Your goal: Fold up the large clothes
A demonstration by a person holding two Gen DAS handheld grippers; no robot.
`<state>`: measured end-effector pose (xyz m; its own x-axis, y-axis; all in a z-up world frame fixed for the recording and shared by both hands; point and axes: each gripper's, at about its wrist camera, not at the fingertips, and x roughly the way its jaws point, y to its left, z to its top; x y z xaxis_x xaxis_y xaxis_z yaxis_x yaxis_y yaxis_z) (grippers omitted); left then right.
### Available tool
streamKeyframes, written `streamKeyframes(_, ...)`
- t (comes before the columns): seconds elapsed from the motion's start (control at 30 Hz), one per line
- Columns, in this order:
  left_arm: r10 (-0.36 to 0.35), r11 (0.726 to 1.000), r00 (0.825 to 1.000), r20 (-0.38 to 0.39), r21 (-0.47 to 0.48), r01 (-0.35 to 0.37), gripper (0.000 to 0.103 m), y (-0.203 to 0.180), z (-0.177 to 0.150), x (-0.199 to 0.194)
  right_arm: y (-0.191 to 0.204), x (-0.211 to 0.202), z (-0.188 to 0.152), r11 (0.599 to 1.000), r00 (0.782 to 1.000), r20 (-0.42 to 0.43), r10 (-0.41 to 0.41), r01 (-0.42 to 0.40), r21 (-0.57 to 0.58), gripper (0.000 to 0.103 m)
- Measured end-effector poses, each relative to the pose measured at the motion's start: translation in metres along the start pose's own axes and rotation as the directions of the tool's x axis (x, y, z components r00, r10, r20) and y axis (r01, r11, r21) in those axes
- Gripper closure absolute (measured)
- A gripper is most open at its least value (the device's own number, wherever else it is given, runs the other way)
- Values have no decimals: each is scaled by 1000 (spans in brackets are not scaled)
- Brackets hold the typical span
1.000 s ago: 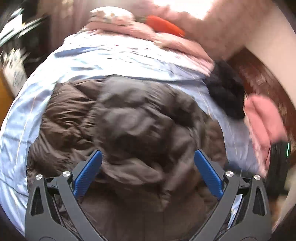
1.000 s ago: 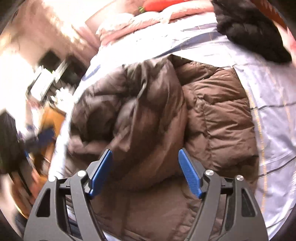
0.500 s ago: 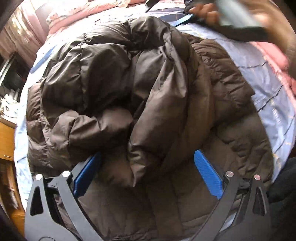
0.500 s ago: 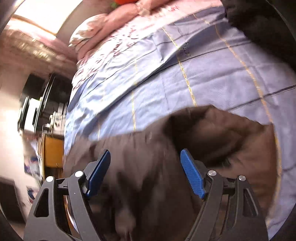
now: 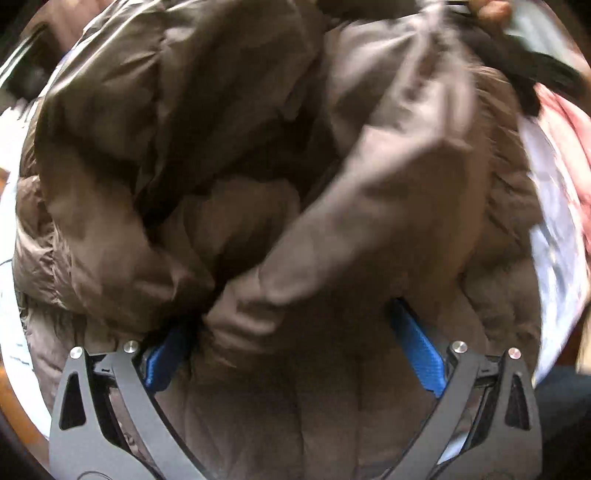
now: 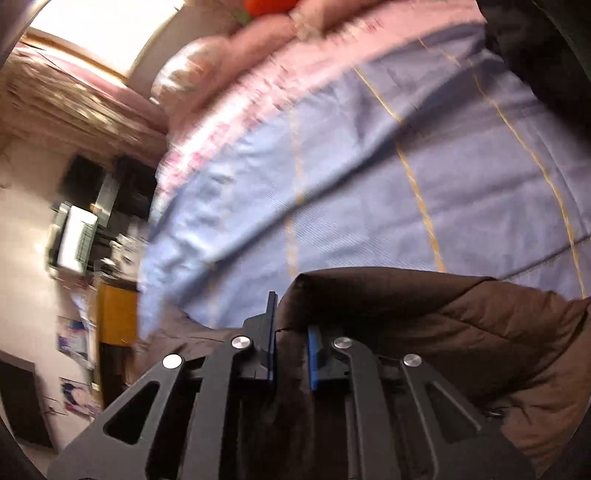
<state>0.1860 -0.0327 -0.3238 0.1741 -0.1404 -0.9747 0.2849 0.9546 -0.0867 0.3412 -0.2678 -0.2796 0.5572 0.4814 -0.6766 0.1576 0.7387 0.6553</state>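
A large brown puffer jacket (image 5: 258, 184) lies bunched on a bed with a blue sheet (image 6: 406, 166). My left gripper (image 5: 291, 350) is open, low over the jacket, its blue pads spread on either side of a rumpled fold. My right gripper (image 6: 291, 343) is shut on an edge of the jacket (image 6: 424, 314), with the brown fabric pinched between its blue pads. In the left wrist view the right gripper shows as a dark blurred shape (image 5: 517, 66) at the top right, pulling a stretch of jacket up.
Pink bedding (image 6: 258, 55) and an orange item (image 6: 269, 5) lie at the head of the bed. A dark garment (image 6: 546, 48) sits on the sheet at the right. A desk with clutter (image 6: 81, 240) stands beside the bed at the left.
My right gripper has closed on the jacket's edge; it was open before. My left gripper has dropped closer to the jacket, which now fills its view.
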Motion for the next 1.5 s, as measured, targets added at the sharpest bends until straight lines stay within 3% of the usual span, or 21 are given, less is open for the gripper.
streamKeyframes(0.17, 29, 995, 995, 97, -94, -19, 2, 10, 19, 3, 83, -52, 5, 952, 976, 111, 185, -151, -265, 91)
streamKeyframes(0.27, -17, 989, 994, 105, -146, 32, 2, 21, 23, -2, 113, -74, -1, 909, 978, 121, 169, -107, -403, 91)
streamKeyframes(0.33, -98, 975, 991, 87, -193, 113, 2, 31, 17, -11, 113, -74, -5, 899, 990, 105, 99, -44, -437, 91)
streamKeyframes(0.43, -206, 950, 971, 120, -213, 228, 2, 46, 2, -39, 94, -80, -18, 897, 991, 80, 105, -60, -438, 91)
streamKeyframes(0.5, -212, 941, 958, 192, -224, 253, 2, 63, -12, -68, 84, -87, -28, 899, 987, 71, 144, -101, -426, 91)
streamKeyframes(0.6, -181, 917, 913, 366, -273, 291, 2, 101, -33, -113, 80, -104, -43, 892, 979, 58, 197, -155, -425, 91)
streamKeyframes(0.67, -140, 905, 916, 375, -326, 272, 2, 123, -39, -120, 83, -119, -57, 883, 974, 48, 223, -181, -434, 90)
streamKeyframes(0.77, -124, 801, 909, 398, -500, 329, 2, 178, -55, -121, 91, -142, -81, 852, 964, 16, 266, -227, -472, 90)
streamKeyframes(0.87, -62, 665, 887, 457, -644, 378, 2, 231, -76, -139, 99, -168, -123, 789, 952, -67, 298, -286, -544, 90)
streamKeyframes(0.93, 28, 589, 856, 517, -701, 403, 2, 256, -94, -162, 100, -182, -155, 748, 946, -131, 295, -314, -584, 90)
streamKeyframes(1.0, 154, 535, 802, 577, -731, 423, 2, 265, -118, -192, 95, -193, -197, 707, 944, -213, 253, -330, -626, 90)
streamKeyframes(1.03, 200, 523, 761, 617, -724, 450, 2, 269, -129, -209, 91, -196, -215, 691, 945, -246, 218, -327, -645, 90)
streamKeyframes(1.1, 222, 557, 695, 684, -674, 485, 2, 266, -136, -234, 81, -197, -250, 663, 943, -308, 129, -313, -680, 90)
streamKeyframes(1.17, 206, 631, 673, 711, -622, 464, 2, 262, -138, -249, 64, -191, -289, 655, 929, -370, 4, -282, -701, 90)
streamKeyframes(1.2, 173, 694, 667, 724, -571, 439, 2, 253, -131, -254, 54, -186, -304, 664, 914, -402, -45, -274, -696, 90)
streamKeyframes(1.27, 84, 793, 687, 722, -466, 393, 2, 225, -109, -251, 40, -179, -323, 671, 892, -439, -108, -261, -694, 90)
streamKeyframes(1.33, -38, 891, 790, 612, -337, 303, 2, 196, -86, -231, 29, -169, -340, 684, 864, -457, -211, -203, -700, 89)
streamKeyframes(1.4, -69, 943, 884, 463, -260, 209, 2, 165, -79, -197, 18, -165, -347, 710, 851, -448, -272, -136, -691, 79)
streamKeyframes(1.43, -53, 958, 920, 388, -240, 157, 2, 149, -80, -178, 14, -168, -346, 725, 856, -431, -287, -99, -681, 59)
streamKeyframes(1.47, -29, 970, 952, 306, -220, 100, 2, 138, -84, -157, 8, -173, -342, 749, 865, -396, -309, -35, -662, 50)
streamKeyframes(1.5, -11, 975, 962, 271, -211, 71, 2, 132, -88, -144, 2, -181, -336, 777, 872, -369, -320, 19, -629, 46)
